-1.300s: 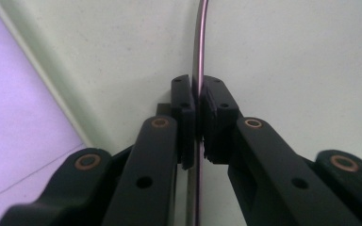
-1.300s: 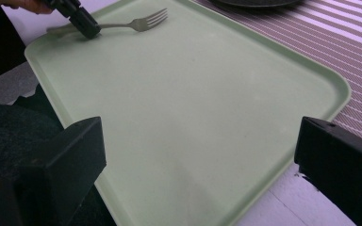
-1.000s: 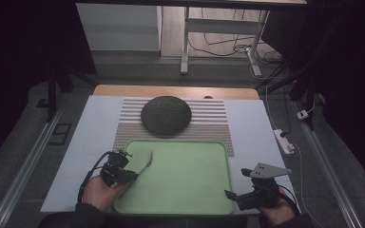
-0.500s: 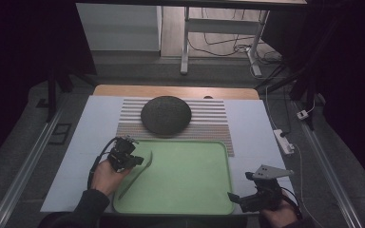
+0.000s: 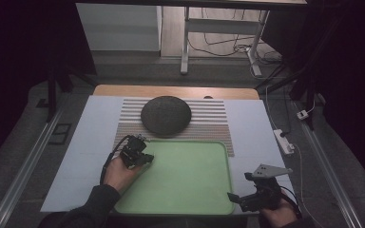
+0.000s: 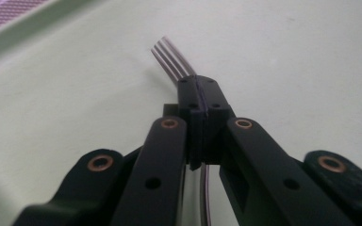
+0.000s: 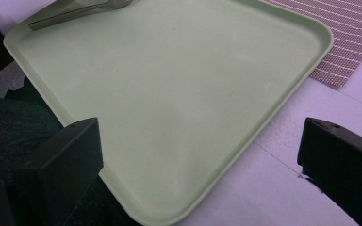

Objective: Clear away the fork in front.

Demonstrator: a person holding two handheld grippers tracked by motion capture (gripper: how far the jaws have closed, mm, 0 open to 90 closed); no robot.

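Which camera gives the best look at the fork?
The left gripper view: the fork is close up, tines clear, clamped in the left gripper over the green tray. The right gripper view catches its handle far off; the high view barely resolves it.

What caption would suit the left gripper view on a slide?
Left claw shut on a fork, tines poking out above the green tray.
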